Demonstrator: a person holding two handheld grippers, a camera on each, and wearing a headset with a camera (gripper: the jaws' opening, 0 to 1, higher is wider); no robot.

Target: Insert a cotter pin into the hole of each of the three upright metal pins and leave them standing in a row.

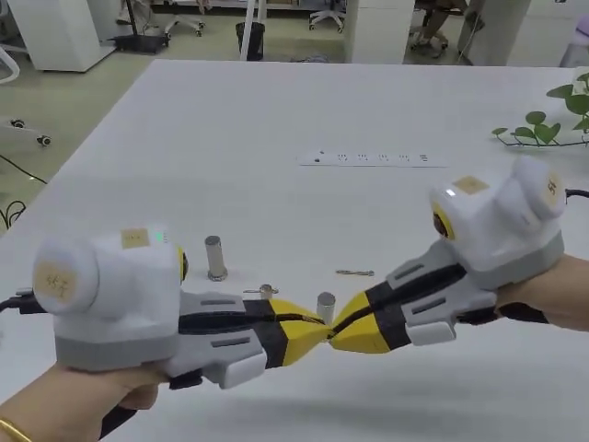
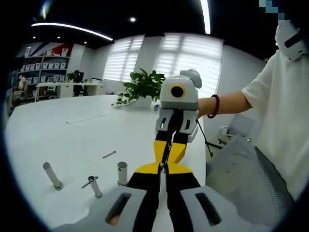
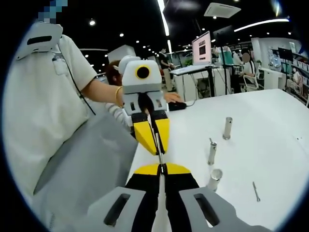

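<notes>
a white table holds everything. near its front edge, left gripper and right gripper meet tip to tip. both pairs of fingers are pressed together, each seemingly pinching one end of a thin held cotter. far right is a plant. a power strip lies far centre. three pins stand in a row: left pin, middle pin and right pin, just beyond the tips. a fitted cotter crosses the middle pin. a loose cotter lies right of the row.
</notes>
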